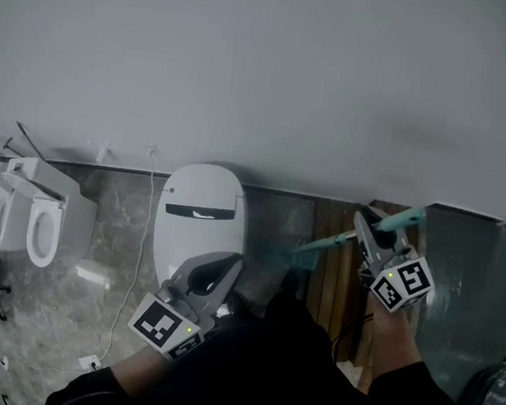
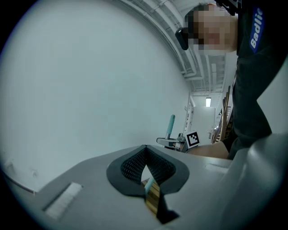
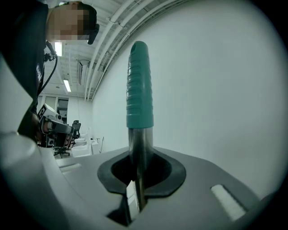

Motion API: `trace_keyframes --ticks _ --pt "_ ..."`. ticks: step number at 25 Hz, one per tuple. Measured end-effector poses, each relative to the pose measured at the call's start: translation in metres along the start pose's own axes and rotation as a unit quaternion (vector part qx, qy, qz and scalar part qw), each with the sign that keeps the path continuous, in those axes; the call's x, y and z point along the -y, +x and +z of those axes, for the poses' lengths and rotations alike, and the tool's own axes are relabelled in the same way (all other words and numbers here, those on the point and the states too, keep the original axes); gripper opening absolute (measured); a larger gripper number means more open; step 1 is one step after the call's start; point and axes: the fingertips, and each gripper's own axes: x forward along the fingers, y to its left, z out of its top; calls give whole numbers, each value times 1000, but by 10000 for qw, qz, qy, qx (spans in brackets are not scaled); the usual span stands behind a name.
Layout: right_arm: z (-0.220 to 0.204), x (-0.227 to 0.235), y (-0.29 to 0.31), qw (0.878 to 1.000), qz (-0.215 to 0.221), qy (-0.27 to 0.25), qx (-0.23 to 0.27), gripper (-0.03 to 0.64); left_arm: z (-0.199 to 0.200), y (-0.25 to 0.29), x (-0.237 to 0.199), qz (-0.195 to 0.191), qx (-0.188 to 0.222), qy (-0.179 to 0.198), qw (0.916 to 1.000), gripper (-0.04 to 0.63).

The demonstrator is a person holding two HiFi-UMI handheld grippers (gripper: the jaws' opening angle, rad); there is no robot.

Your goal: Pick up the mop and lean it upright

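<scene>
- The right gripper (image 3: 138, 170) was pinched on the mop (image 3: 139, 90), its dark pads clamped round the metal shaft (image 3: 137, 143) just below the teal grip (image 3: 140, 81).
- The left gripper (image 2: 145, 155) had its jaws pressed together at the tips, with nothing caught between them.
- In the head view the mop hung at the person's right, slanting, with the grip end toward the wall (image 1: 269, 63). Its head could not be made out.
- The step in hand looked like bringing the mop to the wall. A smooth round tube can roll or slip in a one-sided pinch, so the clamp needed to stay firm.
- The free left gripper could have steadied the shaft lower down. The foot was best planted slightly out from the wall before the grip tipped against it.
- The shaft was a polished, dark metal cylinder, and the grip was ribbed and round-topped.
- The pads were black with a mesh texture, and the wall was plain, pale and matte.
- The floor (image 1: 123, 228) was marbled stone, and a glossy white toilet (image 1: 199, 209) stood near.
</scene>
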Motion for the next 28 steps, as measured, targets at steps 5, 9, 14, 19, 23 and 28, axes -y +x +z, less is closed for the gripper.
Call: trace_keyframes --ticks 5,9,14,19,23,28 --pt "-9 28 42 9997 251 58 1 44 6 24 -17 319 -36 60 9995 20" --pt "-24 54 78 9988 376 277 -116 46 32 47 -32 669 192 99 9975 20" --pt "-52 82 115 9960 764 415 -227 46 25 71 -55 1314 -56 -44 9913 20" --pt "-74 102 145 9953 749 477 -387 44 25 81 -68 1758 -164 -98 9842 20" --pt "-90 110 163 9944 829 445 -491 46 20 85 -78 1986 -302 -152 9795 20" --pt "-116 136 185 9945 668 447 -678 48 21 95 -83 2099 -359 -202 9768 20"
